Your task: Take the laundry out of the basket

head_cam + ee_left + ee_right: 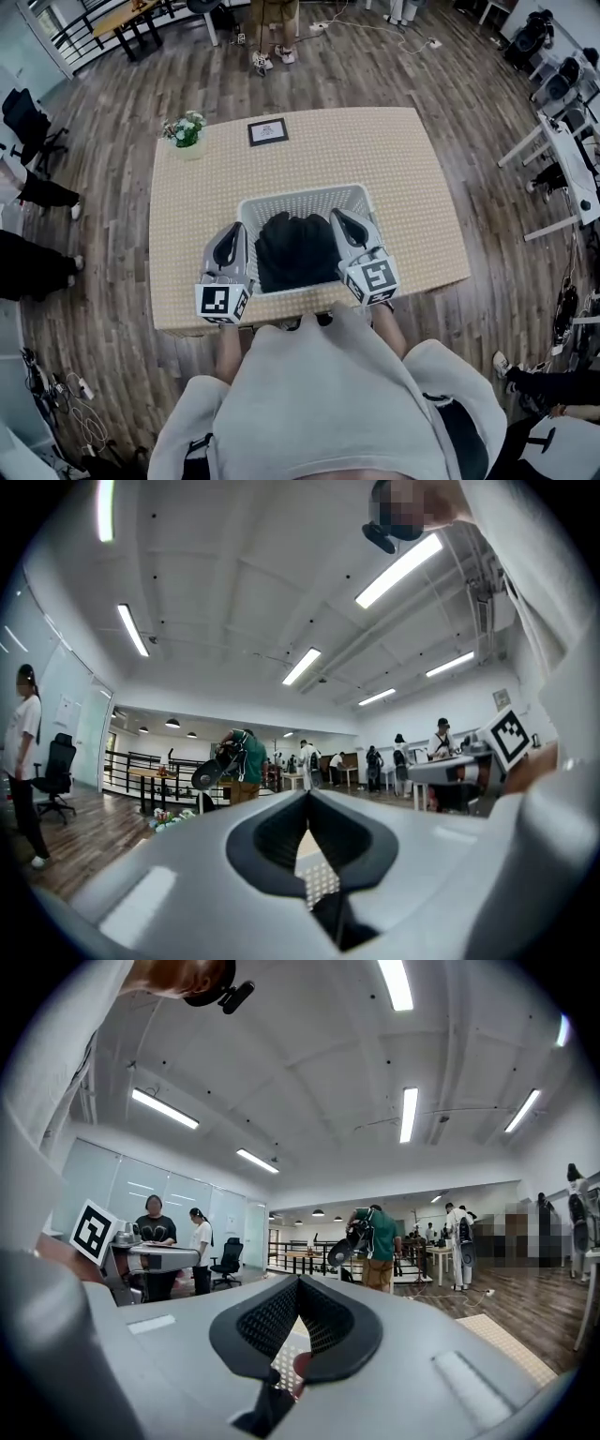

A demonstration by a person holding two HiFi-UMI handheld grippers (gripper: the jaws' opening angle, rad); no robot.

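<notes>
A white slatted laundry basket (305, 194) stands at the near edge of the beige table (394, 159). Dark laundry (295, 248) lies bunched inside it. My left gripper (232, 232) hovers over the basket's left wall and my right gripper (342, 220) over its right wall, both pointing away from me, level. In the left gripper view the left gripper (307, 803) has its jaws together with nothing between them. In the right gripper view the right gripper (298, 1283) is likewise shut and empty. Neither gripper touches the laundry.
A small pot of flowers (186, 131) and a dark framed card (268, 131) sit at the table's far side. Wooden floor surrounds the table. A person (274, 28) stands beyond it, an office chair (23, 117) is at the left, and white desks (562, 150) are at the right.
</notes>
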